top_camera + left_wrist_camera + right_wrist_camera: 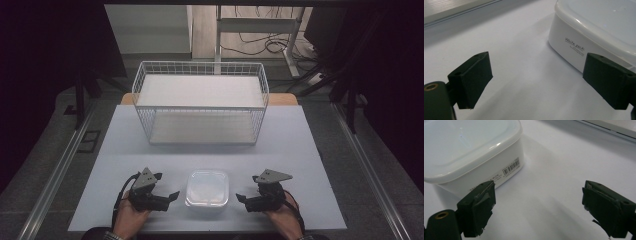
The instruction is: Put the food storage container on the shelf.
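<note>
While tongs gape, container (207, 188) between left tongs (167, 190), right tongs (243, 196)

Free room vs. obstacles
Bare table (125, 150) betw. lidded container (207, 188) and wire basket (200, 102); container sits betw. left gripper (170, 187) & right gripper (242, 192), apart from both.

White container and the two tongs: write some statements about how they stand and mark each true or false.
1. The white container lies between the left tongs and the right tongs. True.
2. The container's lid is off. False: the lid sits on it.
3. Both tongs are open with nothing between the jaws. True.
4. The container sits inside the wire basket. False: it stands on the table, in front of the basket.
</note>
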Demonstrator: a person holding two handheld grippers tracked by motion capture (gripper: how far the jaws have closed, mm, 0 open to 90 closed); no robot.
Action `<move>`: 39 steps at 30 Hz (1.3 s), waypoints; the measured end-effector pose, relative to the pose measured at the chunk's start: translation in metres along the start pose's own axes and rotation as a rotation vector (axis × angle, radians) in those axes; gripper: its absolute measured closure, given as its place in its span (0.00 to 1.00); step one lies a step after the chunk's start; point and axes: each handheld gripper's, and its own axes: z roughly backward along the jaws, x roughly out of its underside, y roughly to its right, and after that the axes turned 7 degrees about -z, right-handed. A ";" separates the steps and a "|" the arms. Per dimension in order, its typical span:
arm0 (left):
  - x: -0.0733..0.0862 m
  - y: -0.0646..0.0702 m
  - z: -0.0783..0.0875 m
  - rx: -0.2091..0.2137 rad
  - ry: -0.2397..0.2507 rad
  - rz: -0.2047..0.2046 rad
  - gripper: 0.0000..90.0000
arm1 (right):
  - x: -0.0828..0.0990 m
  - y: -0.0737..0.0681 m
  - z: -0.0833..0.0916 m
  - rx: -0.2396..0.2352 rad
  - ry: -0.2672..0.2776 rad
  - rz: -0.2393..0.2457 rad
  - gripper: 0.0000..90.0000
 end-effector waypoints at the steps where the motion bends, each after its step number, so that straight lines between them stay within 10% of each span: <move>1: -0.001 -0.001 0.001 0.006 -0.002 0.006 0.09 | 0.000 0.000 0.001 0.000 -0.001 0.000 0.12; 21: -0.028 0.005 0.019 0.160 0.061 0.005 0.04 | -0.022 -0.018 0.017 -0.039 -0.007 -0.028 0.02; 39: -0.056 0.014 -0.020 0.234 -0.034 -0.050 0.06 | -0.044 -0.045 -0.004 -0.140 -0.042 -0.027 0.15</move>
